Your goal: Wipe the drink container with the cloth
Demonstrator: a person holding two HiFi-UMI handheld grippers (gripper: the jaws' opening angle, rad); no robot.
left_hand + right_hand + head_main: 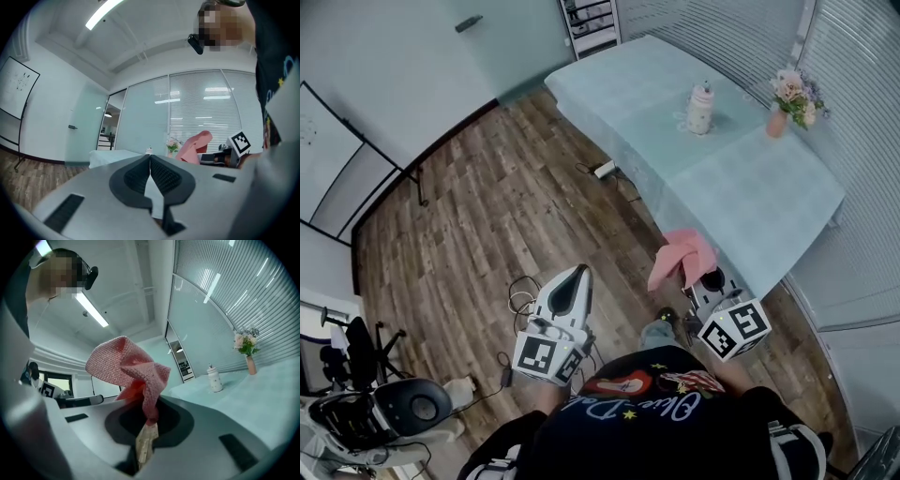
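The drink container (701, 109) is a white patterned bottle with a lid, upright near the middle of the pale green table (769, 197); it also shows far off as a small bottle (215, 378). My right gripper (701, 281) is shut on a pink knitted cloth (681, 256), which stands bunched above its jaws as the cloth (129, 369). It is held short of the table's near edge, well away from the bottle. My left gripper (573, 286) is shut with nothing in it, held over the wooden floor, its pads (161, 174) pressed together.
A small vase of pink flowers (791, 98) stands on the table to the right of the bottle. A power strip with cable (604, 170) lies on the wood floor (487, 234) by the table. An office chair (389, 408) is at lower left, a whiteboard (328, 159) at left.
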